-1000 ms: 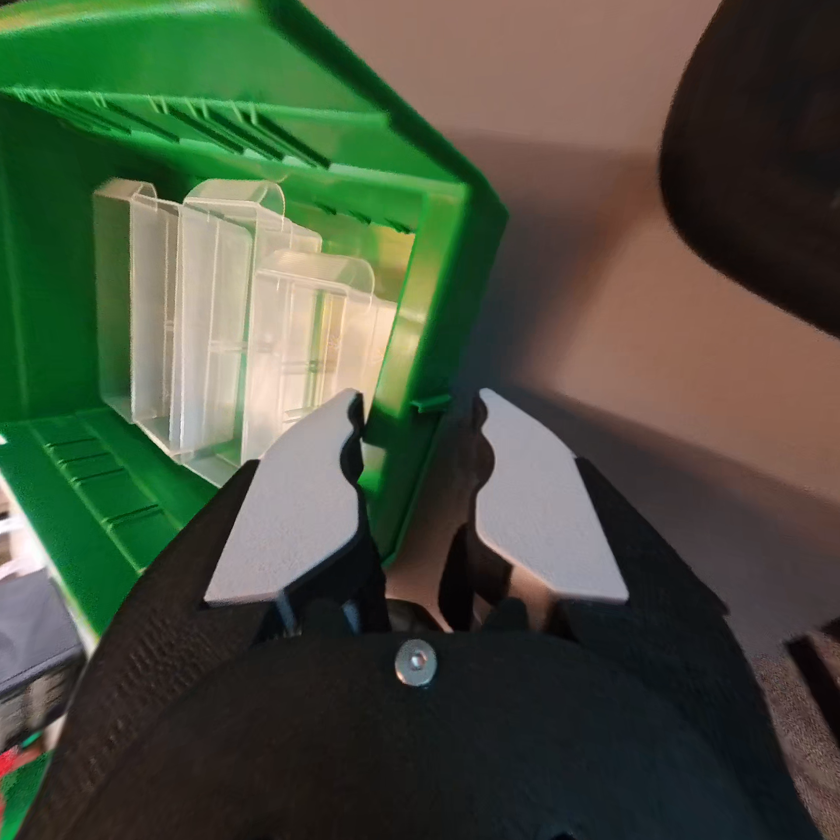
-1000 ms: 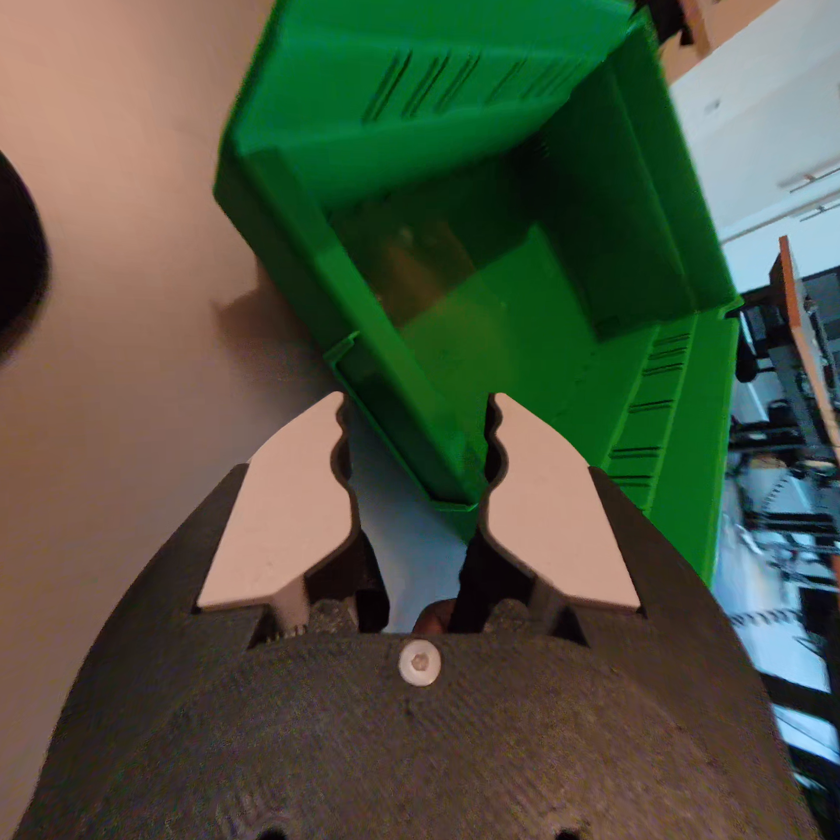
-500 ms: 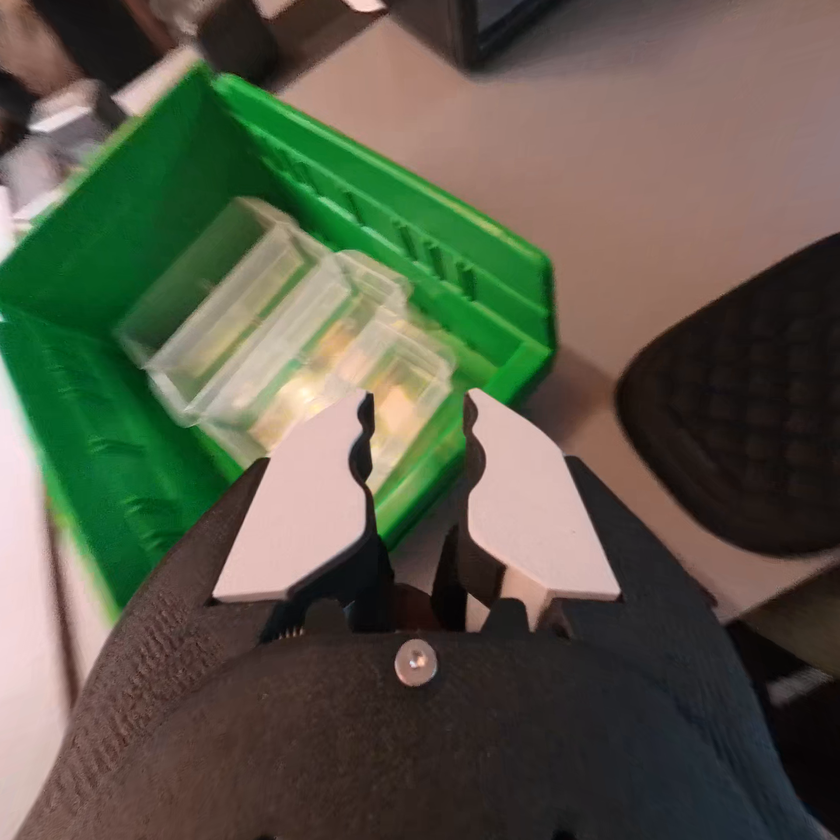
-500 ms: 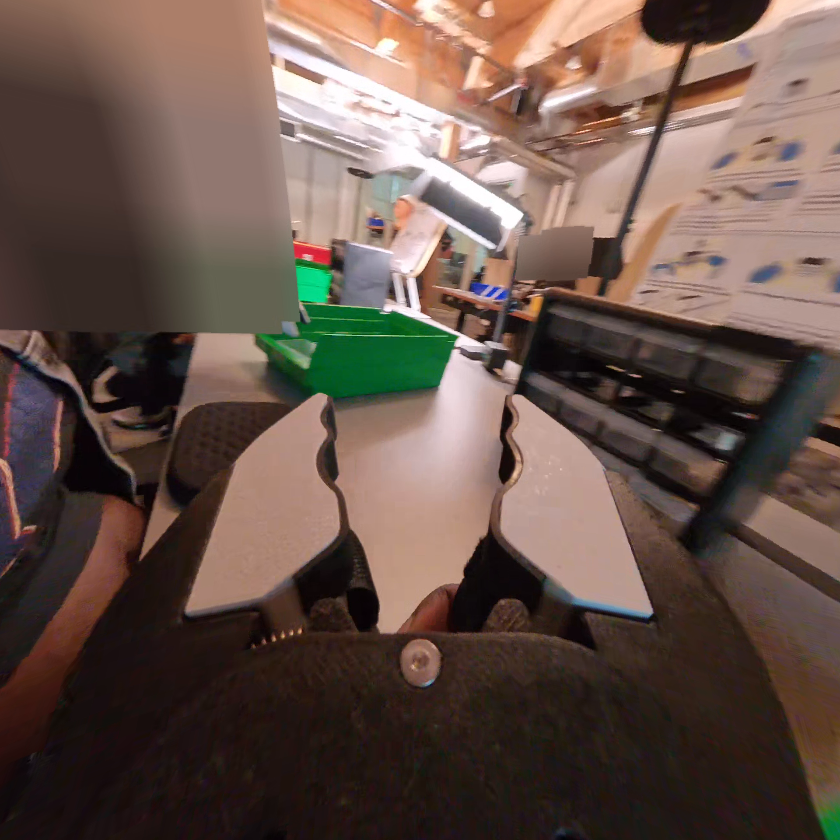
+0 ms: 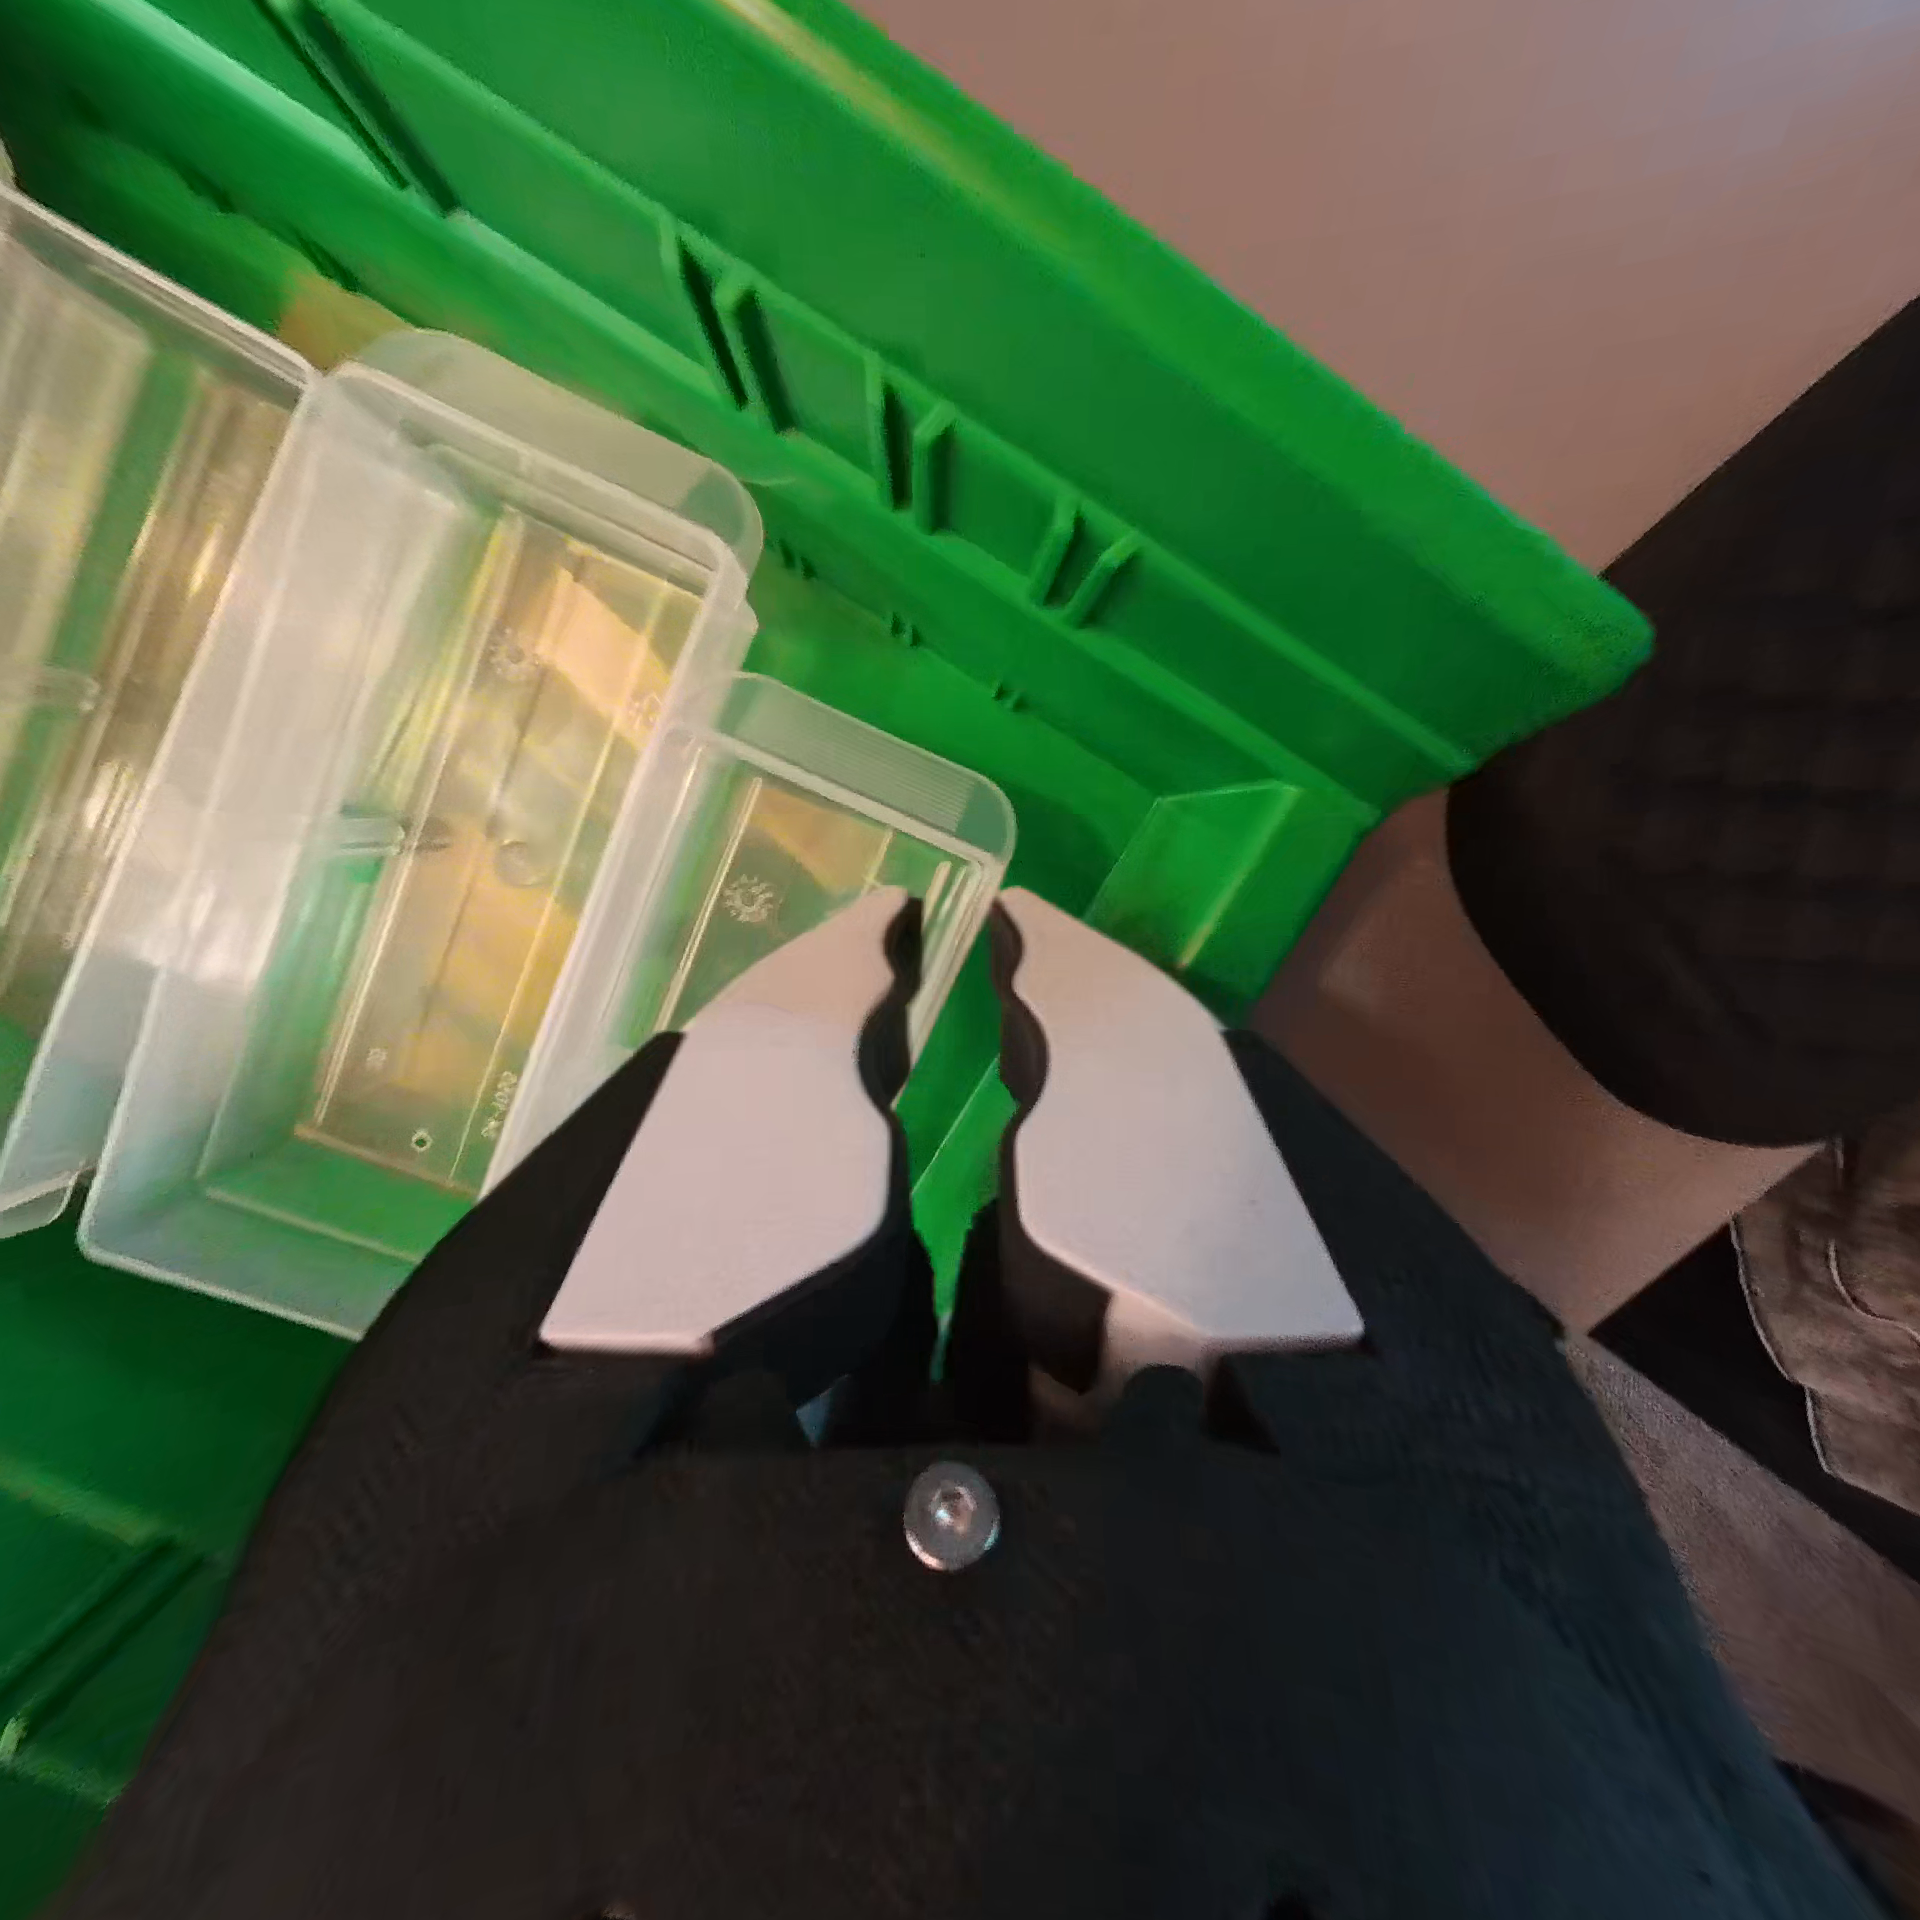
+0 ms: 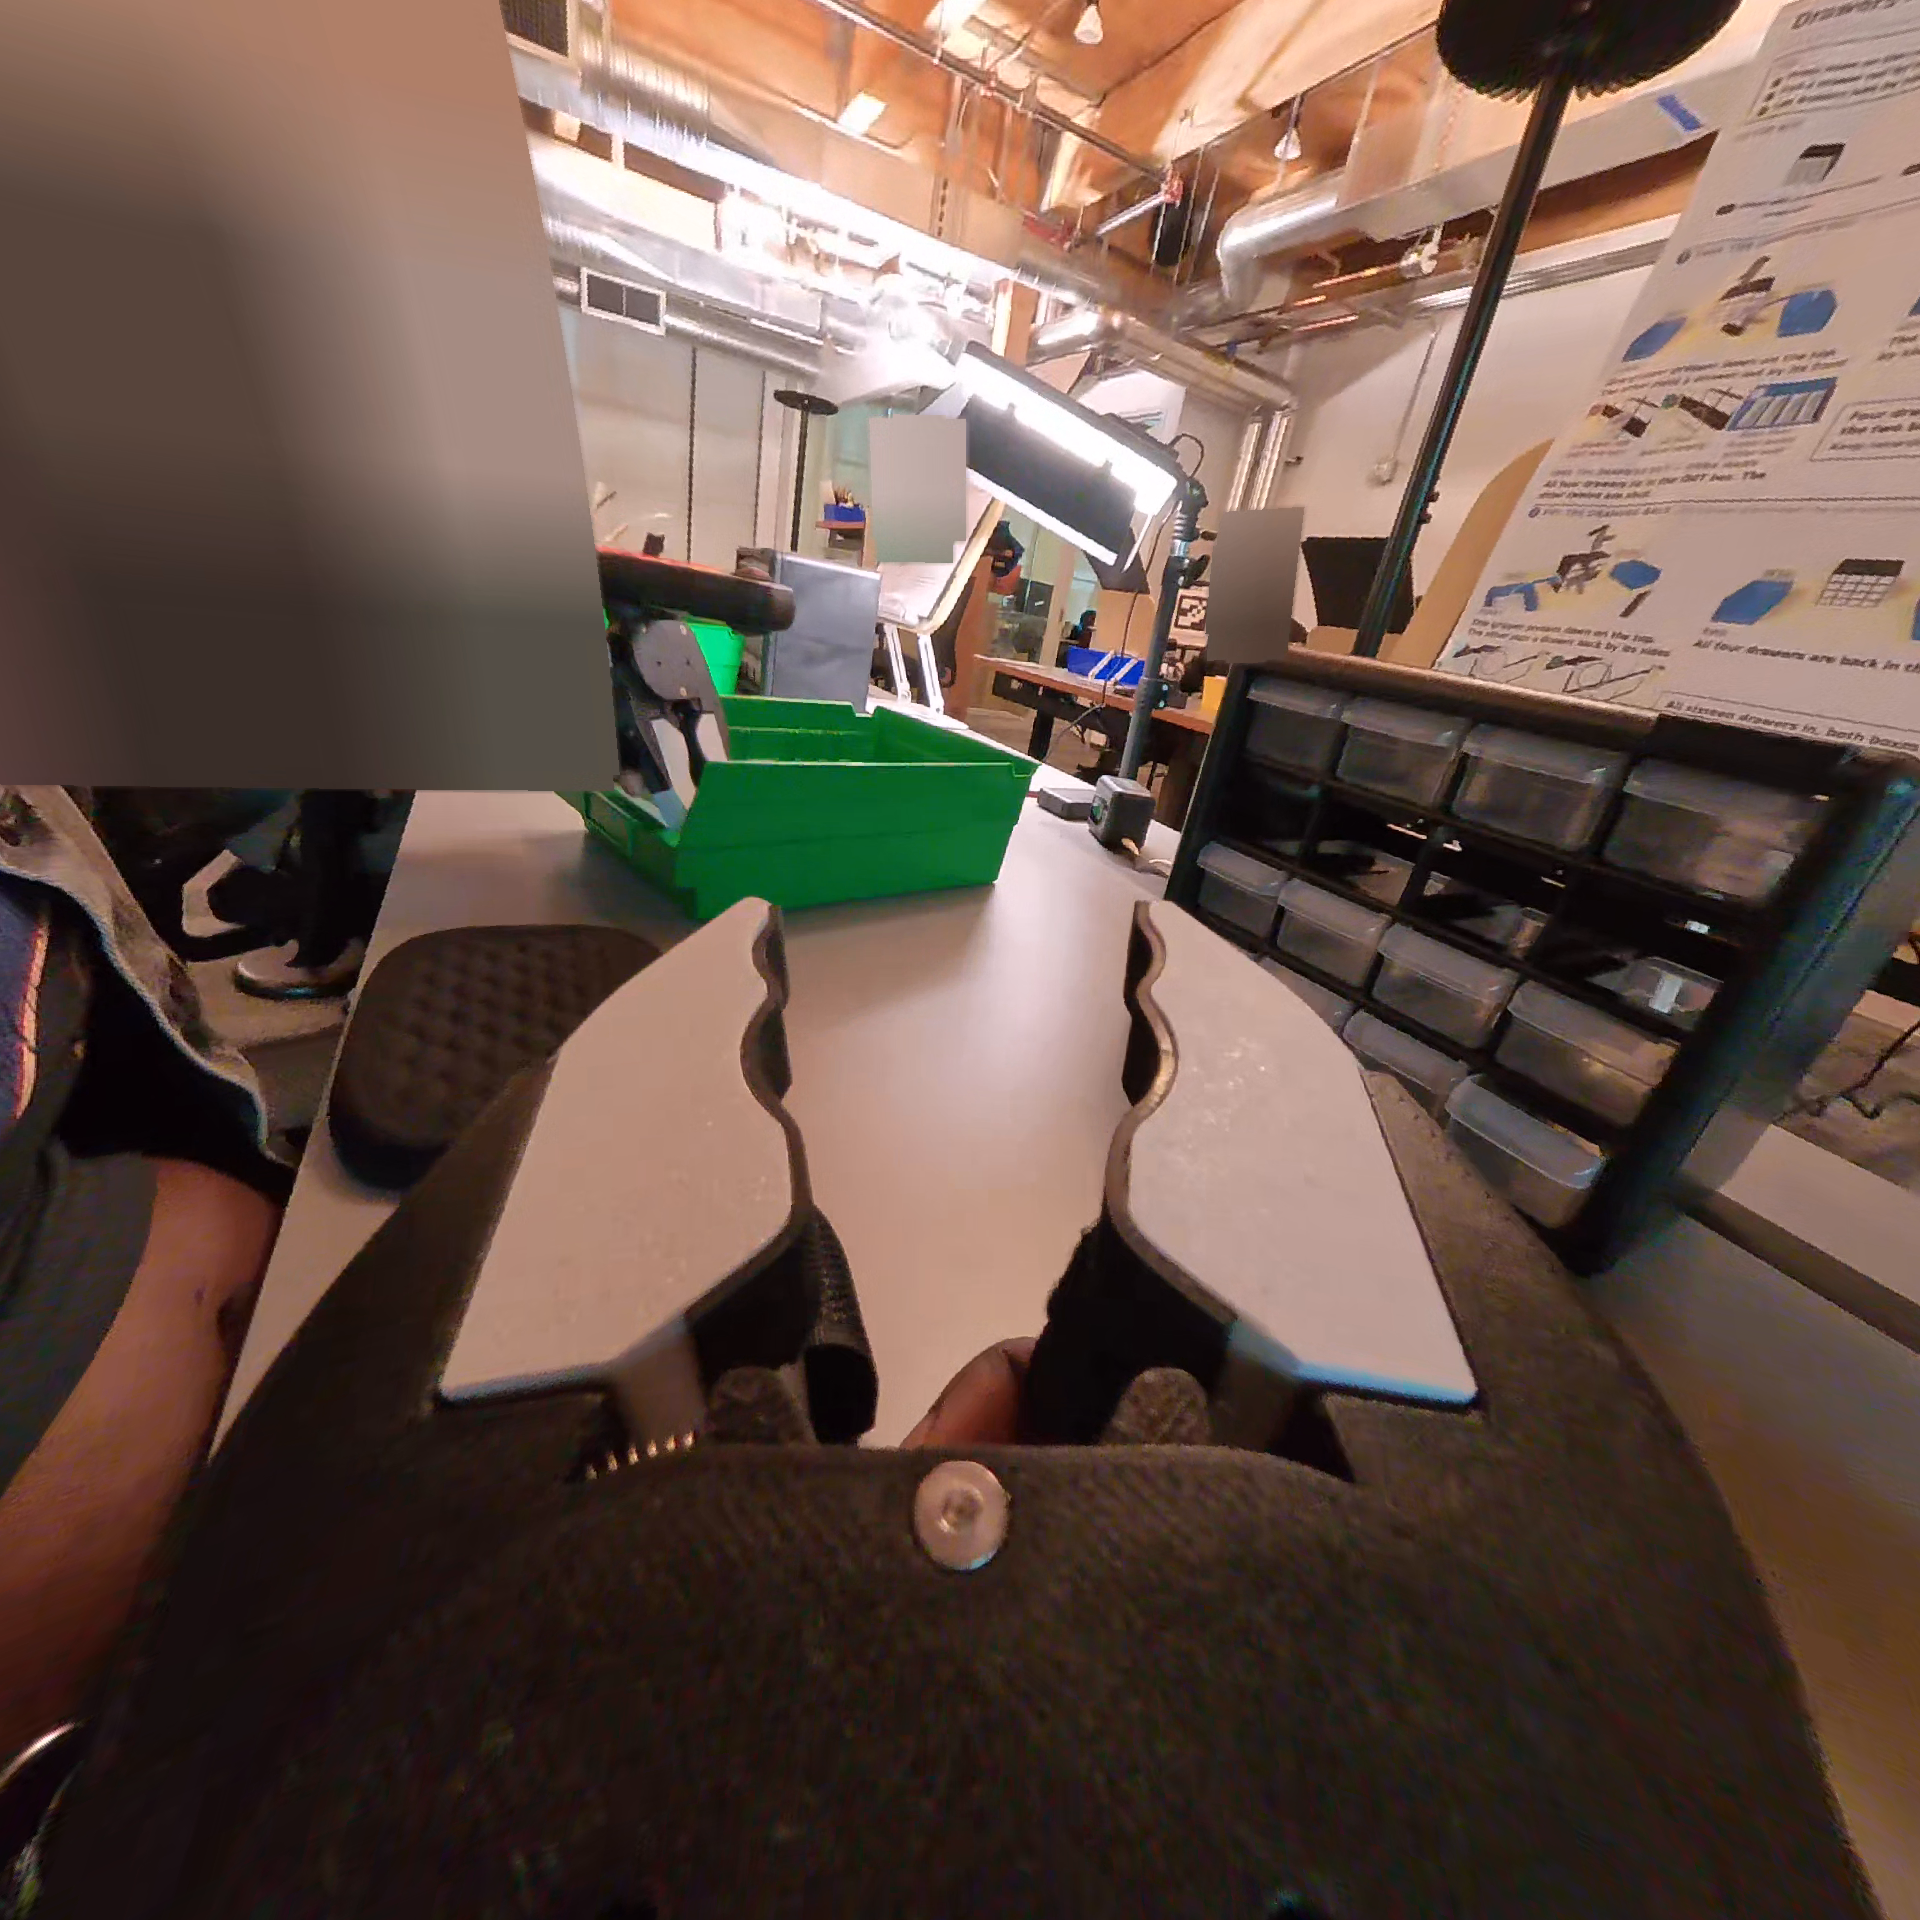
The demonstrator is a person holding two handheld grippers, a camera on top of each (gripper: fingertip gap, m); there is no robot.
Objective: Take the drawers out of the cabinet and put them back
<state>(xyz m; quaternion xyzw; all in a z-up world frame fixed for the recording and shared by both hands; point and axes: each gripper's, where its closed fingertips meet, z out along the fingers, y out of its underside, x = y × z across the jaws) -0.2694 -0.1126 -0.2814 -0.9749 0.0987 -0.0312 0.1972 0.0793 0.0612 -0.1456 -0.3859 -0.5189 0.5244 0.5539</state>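
A green bin (image 5: 1143, 499) holds several clear plastic drawers. My left gripper (image 5: 951, 920) reaches into its near corner and is shut on the side wall of the nearest clear drawer (image 5: 748, 831). A second clear drawer (image 5: 416, 779) lies beside it. My right gripper (image 6: 951, 920) is open and empty, low over the grey table (image 6: 1060, 862). The black cabinet (image 6: 1787, 1049) stands to its right, with clear drawers (image 6: 1538, 784) in most slots and some slots empty (image 6: 1351, 852). The green bin (image 6: 831, 821) shows farther back, with the left gripper (image 6: 675, 727) at its near corner.
A black padded chair armrest (image 6: 468, 1018) sits at the table's left edge and also shows in the left wrist view (image 5: 1714, 831). A person's arm (image 6: 125, 1351) is at the left. A printed poster (image 6: 1714, 468) stands behind the cabinet, a lamp on a stand (image 6: 1070, 457) beyond.
The bin, tilted up between both grippers a second ago, now rests on the table. My right gripper let go and pulled back. My left gripper moved in and closed on the nearest drawer's wall.
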